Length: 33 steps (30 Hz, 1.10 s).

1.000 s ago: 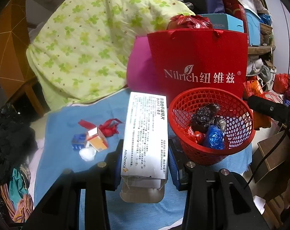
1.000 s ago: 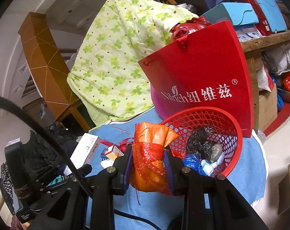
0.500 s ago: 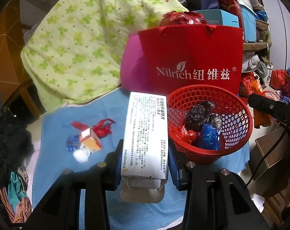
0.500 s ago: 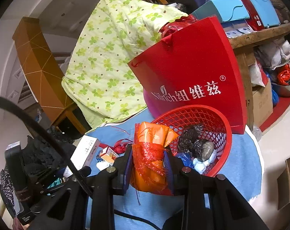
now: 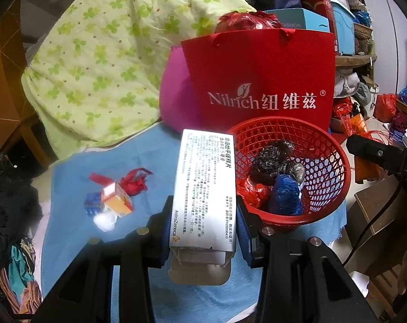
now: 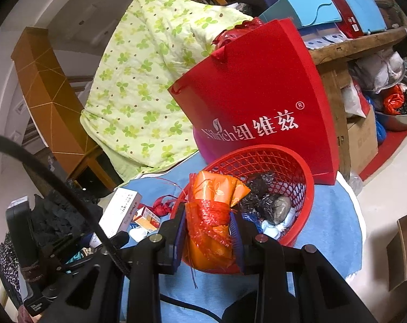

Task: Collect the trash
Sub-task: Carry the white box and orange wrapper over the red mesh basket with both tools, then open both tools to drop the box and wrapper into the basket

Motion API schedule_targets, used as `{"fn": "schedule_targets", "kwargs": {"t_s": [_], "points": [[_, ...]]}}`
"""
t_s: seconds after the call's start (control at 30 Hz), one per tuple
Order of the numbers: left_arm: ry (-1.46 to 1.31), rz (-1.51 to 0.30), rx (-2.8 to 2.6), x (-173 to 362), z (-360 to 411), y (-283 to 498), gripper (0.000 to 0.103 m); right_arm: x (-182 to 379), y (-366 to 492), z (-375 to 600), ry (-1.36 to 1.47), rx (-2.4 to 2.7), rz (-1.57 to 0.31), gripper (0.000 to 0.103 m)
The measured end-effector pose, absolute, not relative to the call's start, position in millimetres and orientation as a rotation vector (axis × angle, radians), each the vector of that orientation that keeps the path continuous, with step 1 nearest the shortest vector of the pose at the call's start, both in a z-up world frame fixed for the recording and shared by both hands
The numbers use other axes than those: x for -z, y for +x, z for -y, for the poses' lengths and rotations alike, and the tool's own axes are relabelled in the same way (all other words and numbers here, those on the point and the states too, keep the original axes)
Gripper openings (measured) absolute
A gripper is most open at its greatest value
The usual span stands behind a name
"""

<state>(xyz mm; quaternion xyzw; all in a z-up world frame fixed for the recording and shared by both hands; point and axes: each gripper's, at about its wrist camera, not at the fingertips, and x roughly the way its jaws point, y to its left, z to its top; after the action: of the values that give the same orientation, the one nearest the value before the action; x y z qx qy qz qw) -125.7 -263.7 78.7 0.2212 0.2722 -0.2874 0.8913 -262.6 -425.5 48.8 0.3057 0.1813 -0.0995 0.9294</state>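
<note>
My left gripper (image 5: 203,215) is shut on a long white medicine box (image 5: 203,188), held above the blue cloth just left of the red mesh basket (image 5: 327,145). The basket holds black, red and blue crumpled bags. My right gripper (image 6: 207,228) is shut on an orange wrapper bundled in red mesh (image 6: 208,215), at the near left rim of the red mesh basket (image 6: 305,183). On the cloth lie a small orange-and-white box (image 5: 117,200), a blue scrap (image 5: 91,206), a white wad (image 5: 105,220) and a red ribbon (image 5: 133,183).
A red paper bag (image 5: 259,80) stands right behind the basket, with a pink cushion (image 5: 173,97) beside it. A green flowered quilt (image 5: 103,62) drapes at the back left. Dark clothes (image 5: 7,188) pile at the left. Cluttered shelves and boxes (image 6: 359,140) fill the right.
Both views have shifted only slightly. The basket and red bag sit a little further left in both views. Both grips are unchanged.
</note>
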Motion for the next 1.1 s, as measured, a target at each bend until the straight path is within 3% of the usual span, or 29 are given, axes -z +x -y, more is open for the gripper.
{"fn": "schedule_targets", "kwargs": {"t_s": [0.73,0.8,0.83,0.87,0.9,1.1], "points": [[0.369,-0.614,0.859,-77.6,317.2,-99.1,0.044,-31.1,-245.7,476.0,0.795,0.241,-0.365,0.034],[0.366,-0.619,0.878,-77.0,326.3,-90.6,0.049,-28.3,-234.9,484.5,0.832,0.225,-0.370,0.034],[0.366,-0.619,0.880,-75.8,329.9,-86.6,0.052,-25.5,-230.7,488.4,0.854,0.215,-0.372,0.036],[0.368,-0.616,0.872,-74.5,330.8,-84.5,0.059,-22.8,-226.9,490.9,0.877,0.211,-0.380,0.047],[0.369,-0.614,0.862,-73.5,329.9,-82.9,0.064,-19.2,-224.5,492.1,0.902,0.215,-0.390,0.064],[0.353,-0.638,0.843,-57.9,298.3,-77.8,0.064,-19.8,-237.1,474.8,0.833,0.213,-0.348,0.068]]}}
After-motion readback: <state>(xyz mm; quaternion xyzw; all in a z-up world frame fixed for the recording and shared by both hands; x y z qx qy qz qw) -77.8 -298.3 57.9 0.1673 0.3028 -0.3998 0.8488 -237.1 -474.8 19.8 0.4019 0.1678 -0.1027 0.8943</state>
